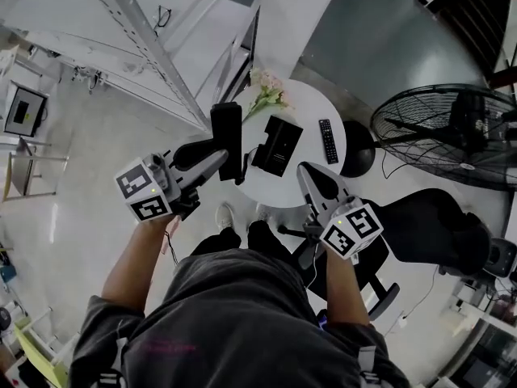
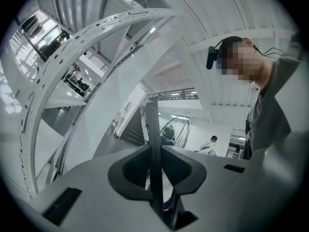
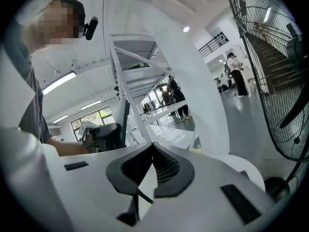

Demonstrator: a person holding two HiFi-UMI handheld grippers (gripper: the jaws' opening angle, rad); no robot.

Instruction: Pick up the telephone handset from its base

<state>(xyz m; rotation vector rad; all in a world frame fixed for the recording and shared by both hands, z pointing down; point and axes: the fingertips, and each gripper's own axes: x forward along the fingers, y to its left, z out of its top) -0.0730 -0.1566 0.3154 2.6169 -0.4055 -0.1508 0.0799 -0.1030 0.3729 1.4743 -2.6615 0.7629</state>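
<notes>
Telephone handset [image 1: 227, 132] sits edge-on, clamped in the left gripper [image 1: 220, 157], clear of its base [image 1: 276, 145] just beyond. A cord, if attached, could tug it loose. Right gripper [image 1: 308, 174] is closed and empty.

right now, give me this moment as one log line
left gripper: shut on handset | handset: off base, above table | right gripper: shut, empty
</notes>
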